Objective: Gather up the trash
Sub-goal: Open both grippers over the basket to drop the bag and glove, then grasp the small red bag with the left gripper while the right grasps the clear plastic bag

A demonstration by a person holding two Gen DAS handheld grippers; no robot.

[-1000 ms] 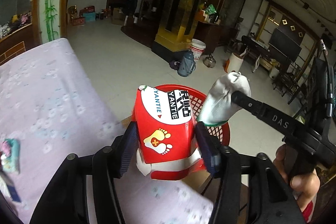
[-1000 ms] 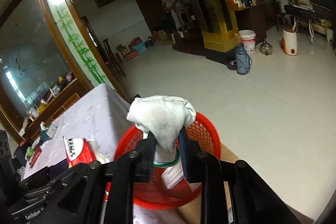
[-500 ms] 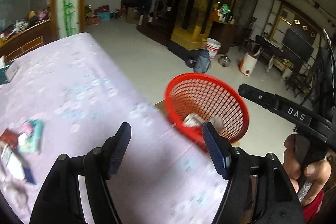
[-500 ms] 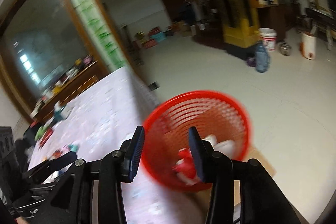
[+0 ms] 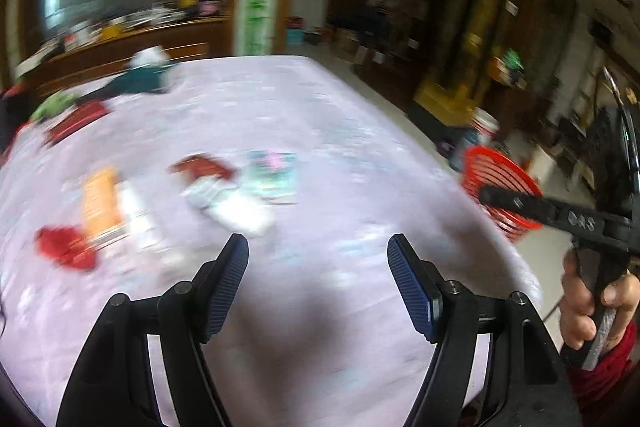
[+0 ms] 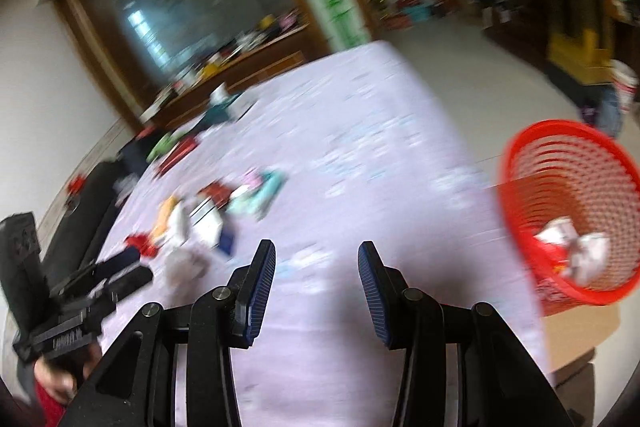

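trash [image 5: 236,195] mid-table [image 5: 360,131]; basket [image 6: 568,211] beyond edge; both grippers empty.

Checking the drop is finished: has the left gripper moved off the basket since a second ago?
Yes. The left gripper, open and empty, has swung left; the red basket now sits far right, beyond the table edge.

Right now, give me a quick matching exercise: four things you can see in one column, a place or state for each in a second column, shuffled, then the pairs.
Things:
1. red basket
2. left hand-held gripper
3. orange packet
4. teal packet

Places or states:
A. open, holding nothing, above the cloth
B. beyond the table edge, trash inside
C. lying near the middle of the table
D. lying toward the table's left side, beside a red scrap

Pairs: 1-B, 2-A, 3-D, 4-C
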